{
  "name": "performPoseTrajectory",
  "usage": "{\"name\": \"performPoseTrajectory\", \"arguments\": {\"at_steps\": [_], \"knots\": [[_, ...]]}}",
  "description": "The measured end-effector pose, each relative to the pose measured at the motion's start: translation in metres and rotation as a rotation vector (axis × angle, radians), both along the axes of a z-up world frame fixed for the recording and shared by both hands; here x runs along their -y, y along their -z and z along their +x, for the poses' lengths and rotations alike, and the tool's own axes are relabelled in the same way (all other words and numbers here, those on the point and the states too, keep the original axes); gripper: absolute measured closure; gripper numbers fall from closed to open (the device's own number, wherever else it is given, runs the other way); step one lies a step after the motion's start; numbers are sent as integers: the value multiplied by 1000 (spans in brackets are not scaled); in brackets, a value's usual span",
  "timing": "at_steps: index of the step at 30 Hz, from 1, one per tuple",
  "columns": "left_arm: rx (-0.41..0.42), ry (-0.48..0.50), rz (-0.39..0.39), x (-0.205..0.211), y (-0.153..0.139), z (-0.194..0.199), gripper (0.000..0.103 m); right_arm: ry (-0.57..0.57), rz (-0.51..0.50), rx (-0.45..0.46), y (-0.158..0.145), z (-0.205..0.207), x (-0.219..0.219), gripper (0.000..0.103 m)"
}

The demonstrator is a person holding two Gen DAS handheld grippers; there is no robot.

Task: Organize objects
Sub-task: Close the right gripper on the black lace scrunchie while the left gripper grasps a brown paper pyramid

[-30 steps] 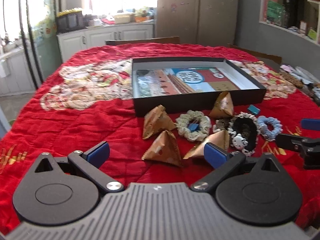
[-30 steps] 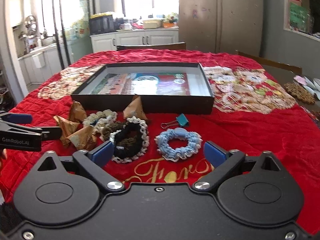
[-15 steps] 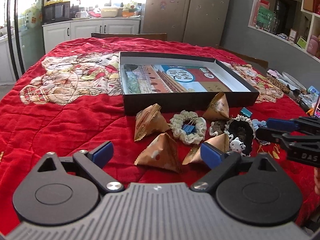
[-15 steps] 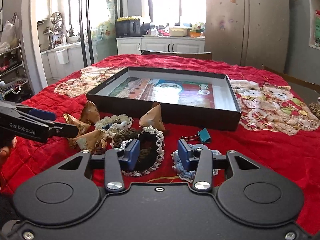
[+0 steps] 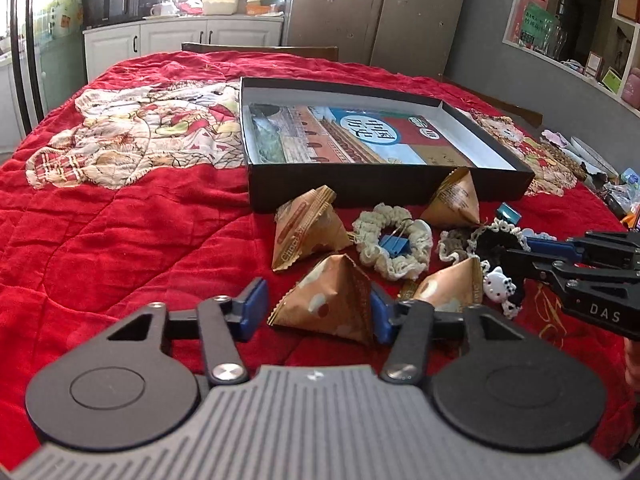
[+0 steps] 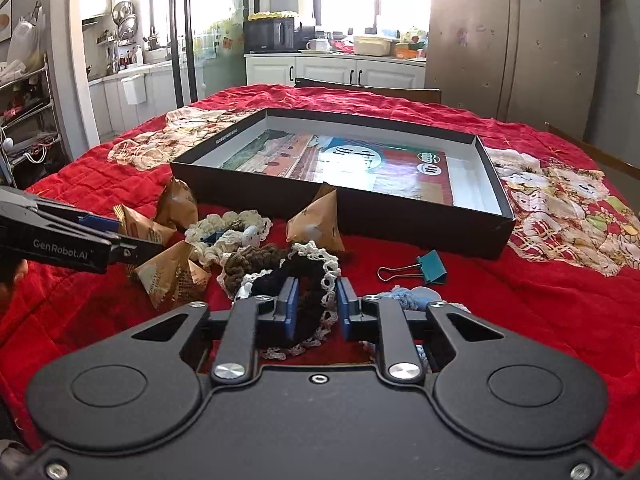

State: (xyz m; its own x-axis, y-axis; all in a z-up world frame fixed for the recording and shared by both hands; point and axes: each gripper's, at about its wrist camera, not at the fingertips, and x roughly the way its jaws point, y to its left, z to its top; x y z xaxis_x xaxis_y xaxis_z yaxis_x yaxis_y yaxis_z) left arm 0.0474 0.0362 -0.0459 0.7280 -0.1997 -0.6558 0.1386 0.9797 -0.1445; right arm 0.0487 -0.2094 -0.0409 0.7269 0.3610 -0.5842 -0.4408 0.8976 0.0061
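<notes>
A shallow black box [image 5: 384, 190] [image 6: 404, 222] with a printed picture inside lies on the red quilt. In front of it lie several brown pyramid snack packets, crocheted scrunchies and binder clips. My left gripper [image 5: 316, 312] is open, its fingers on either side of the nearest brown packet [image 5: 332, 300], the right pad touching it. My right gripper [image 6: 314, 308] is partly closed around the edge of the black scrunchie with white lace [image 6: 308, 276], with a gap still showing between pads. The right gripper's side also shows in the left wrist view [image 5: 580, 268].
A cream scrunchie [image 5: 394, 240] holds a blue clip. A teal binder clip [image 6: 424, 270] and a light blue scrunchie [image 6: 412, 296] lie right of the black one. A brown scrunchie [image 6: 252, 262] lies left of it. Clutter sits at the table's right edge [image 5: 592, 168].
My left gripper has moved forward and narrowed around the nearest packet. My right gripper has moved left over the black scrunchie and closed from wide open to a narrow gap.
</notes>
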Motion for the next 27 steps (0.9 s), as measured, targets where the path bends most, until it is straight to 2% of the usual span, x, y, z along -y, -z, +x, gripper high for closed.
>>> {"name": "performPoseTrajectory", "arguments": {"at_steps": [8,13,20,27], "knots": [[13,-1,-9,-3,-1,-1,55,3,-2,13,0,0,2,92],[48,10,-3,-2,-12,-8,56,2,-16,54,-5,-3,3,93],[105,49,-8,3,-38,-10,56,2,2,112,-28,-6,8,93],[139,62,-8,8,-55,10,56,14,34,168,-54,2,13,93]]}}
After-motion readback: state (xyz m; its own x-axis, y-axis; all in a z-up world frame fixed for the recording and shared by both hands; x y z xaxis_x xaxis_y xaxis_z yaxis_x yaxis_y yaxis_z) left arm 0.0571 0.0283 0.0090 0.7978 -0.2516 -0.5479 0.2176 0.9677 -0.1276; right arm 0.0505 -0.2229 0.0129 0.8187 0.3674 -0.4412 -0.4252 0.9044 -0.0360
